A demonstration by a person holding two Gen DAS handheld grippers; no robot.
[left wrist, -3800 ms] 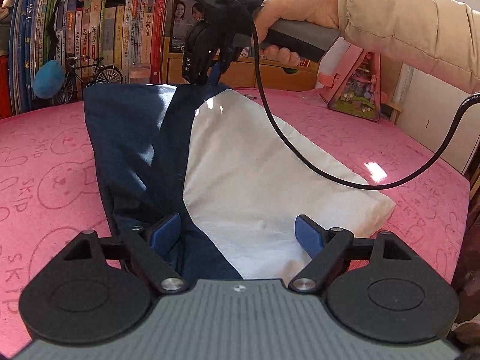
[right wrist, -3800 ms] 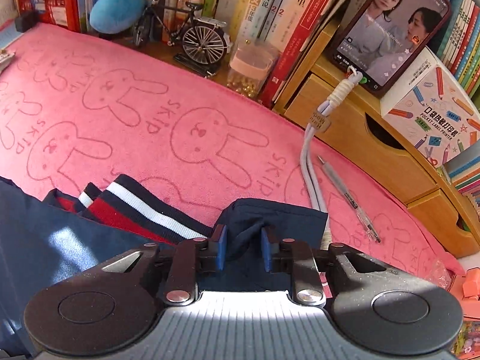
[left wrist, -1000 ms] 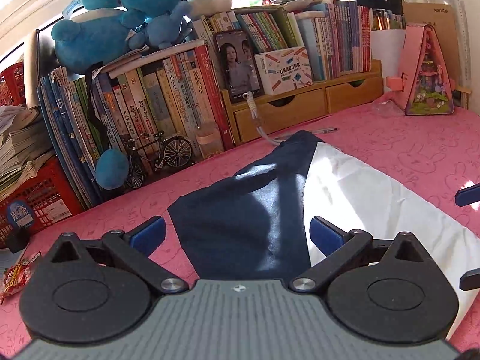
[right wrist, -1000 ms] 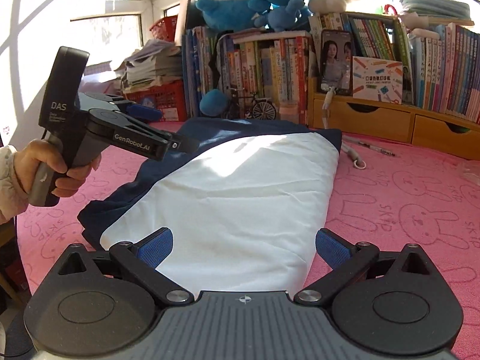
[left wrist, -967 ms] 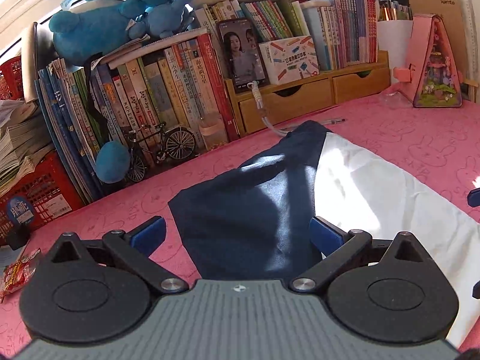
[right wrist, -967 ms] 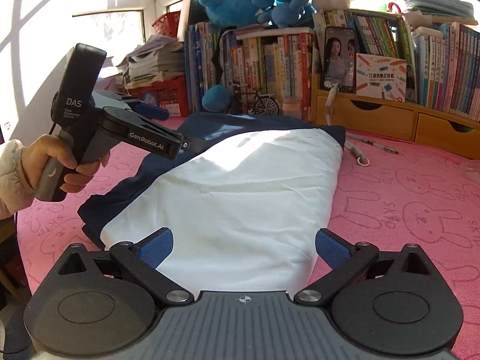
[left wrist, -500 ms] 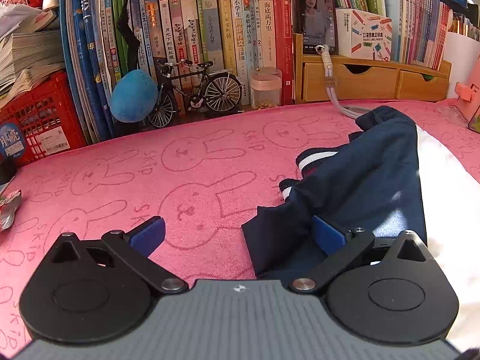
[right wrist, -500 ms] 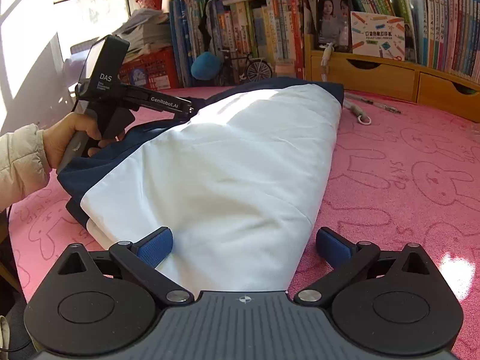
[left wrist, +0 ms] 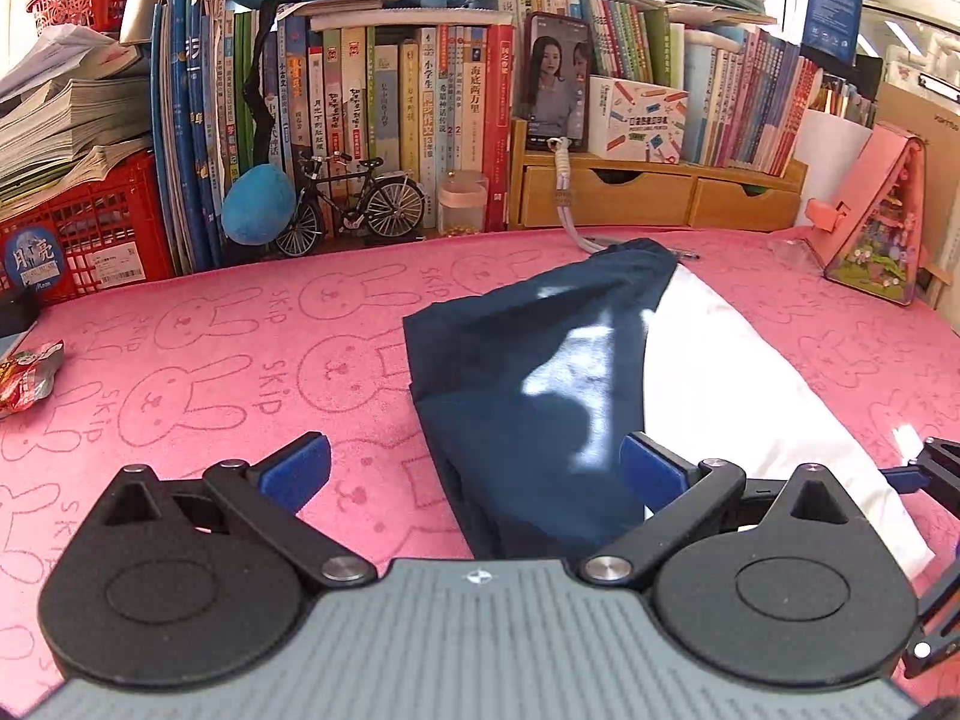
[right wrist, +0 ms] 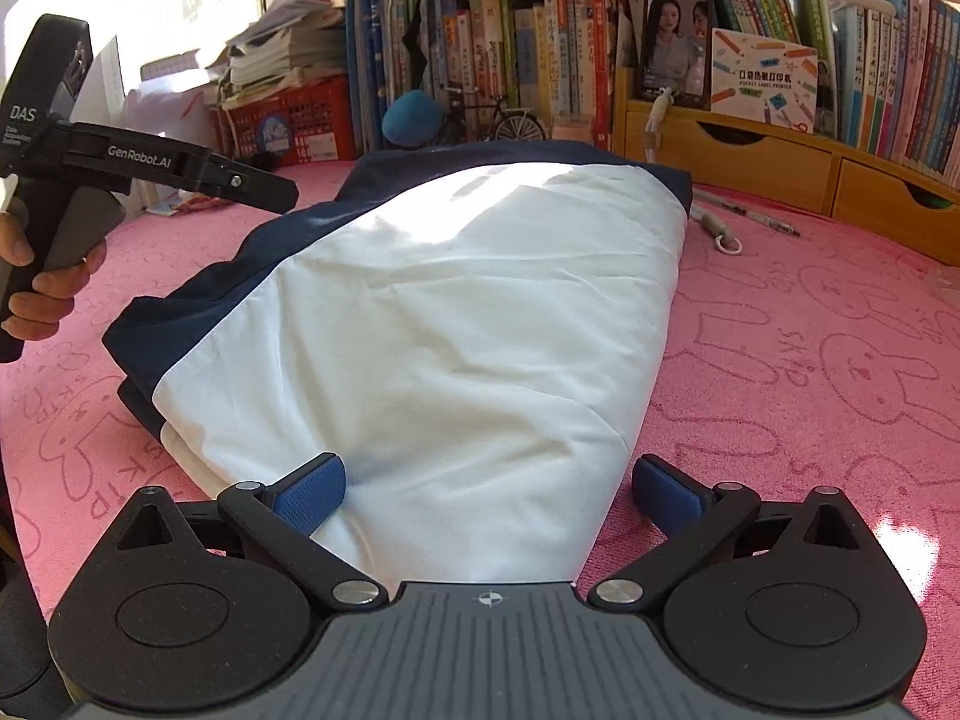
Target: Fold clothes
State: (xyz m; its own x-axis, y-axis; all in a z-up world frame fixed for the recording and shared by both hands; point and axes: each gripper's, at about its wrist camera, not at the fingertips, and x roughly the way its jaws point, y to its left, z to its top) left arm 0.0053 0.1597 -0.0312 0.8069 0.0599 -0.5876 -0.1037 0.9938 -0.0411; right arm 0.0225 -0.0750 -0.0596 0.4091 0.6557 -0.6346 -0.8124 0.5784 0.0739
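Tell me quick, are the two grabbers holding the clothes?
Left gripper: open, holding nothing, above the folded garment.
Right gripper: open, holding nothing.

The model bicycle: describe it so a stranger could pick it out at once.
Start at the row of upright books behind the pink bunny-print cloth. At their foot, between a blue plush ball and a small pink-lidded jar, stands the model bicycle. It is the only black, wheeled thing there.
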